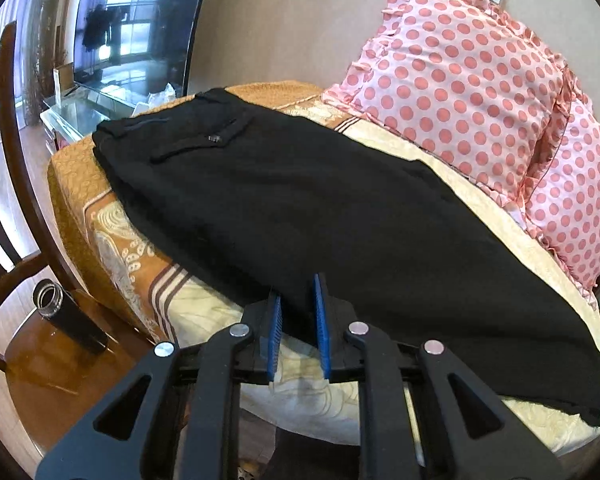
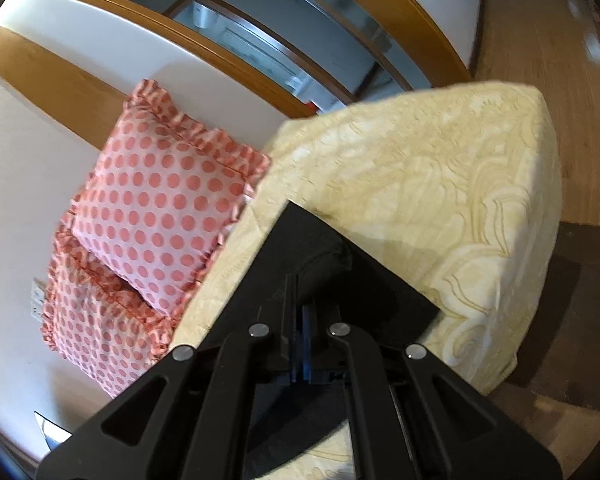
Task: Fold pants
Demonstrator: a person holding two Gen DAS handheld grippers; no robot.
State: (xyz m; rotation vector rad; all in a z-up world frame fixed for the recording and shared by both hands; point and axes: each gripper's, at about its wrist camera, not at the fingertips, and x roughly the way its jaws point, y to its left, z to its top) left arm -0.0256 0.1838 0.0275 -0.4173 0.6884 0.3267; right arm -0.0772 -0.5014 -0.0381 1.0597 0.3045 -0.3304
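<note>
Black pants (image 1: pixel 300 208) lie lengthwise on a patterned cushioned seat (image 1: pixel 108 224), waistband and back pocket at the far left, leg hems at the near right. My left gripper (image 1: pixel 298 292) is open, its blue pads straddling the near edge of the pants at mid-leg. In the right wrist view my right gripper (image 2: pixel 298 300) is shut on the hem end of the pants (image 2: pixel 328 264) and lifts the fabric a little above the cream seat cover (image 2: pixel 440 184).
Two pink polka-dot pillows (image 1: pixel 460 88) lean against the wall behind the seat; they also show in the right wrist view (image 2: pixel 160 200). A dark flask (image 1: pixel 68 316) stands on a wooden side table at left. A wooden chair (image 1: pixel 4 128) and a TV (image 1: pixel 132 32) are beyond.
</note>
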